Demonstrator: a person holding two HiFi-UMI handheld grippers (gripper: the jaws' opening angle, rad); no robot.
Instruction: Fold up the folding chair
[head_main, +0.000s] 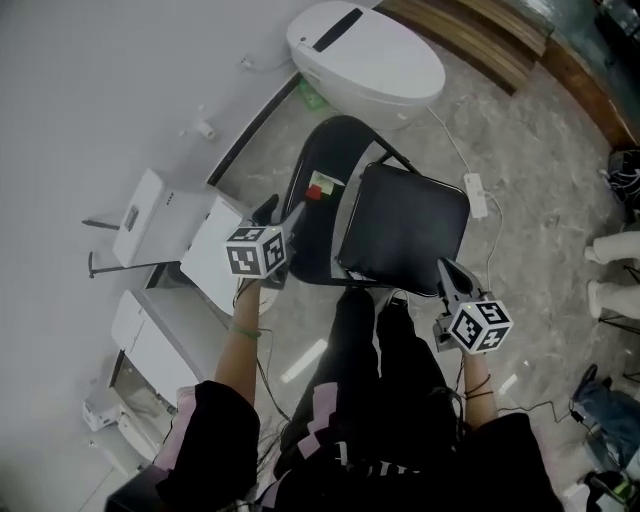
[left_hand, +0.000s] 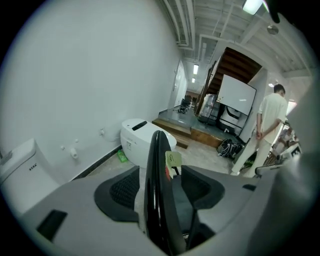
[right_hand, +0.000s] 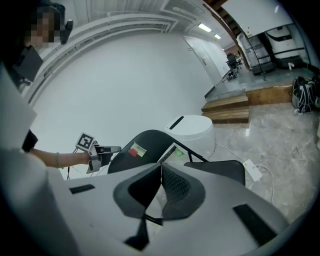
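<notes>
Stone floor (head_main: 540, 150) bears folding chair (head_main: 400, 225), white toilet (head_main: 365, 60) just behind.

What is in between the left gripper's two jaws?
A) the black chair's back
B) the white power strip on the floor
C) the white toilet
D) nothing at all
A: in the left gripper view, the left gripper has its jaws standing apart, and the thin top edge of the black chair's back runs up between them. The pads do not look pressed on it.
</notes>
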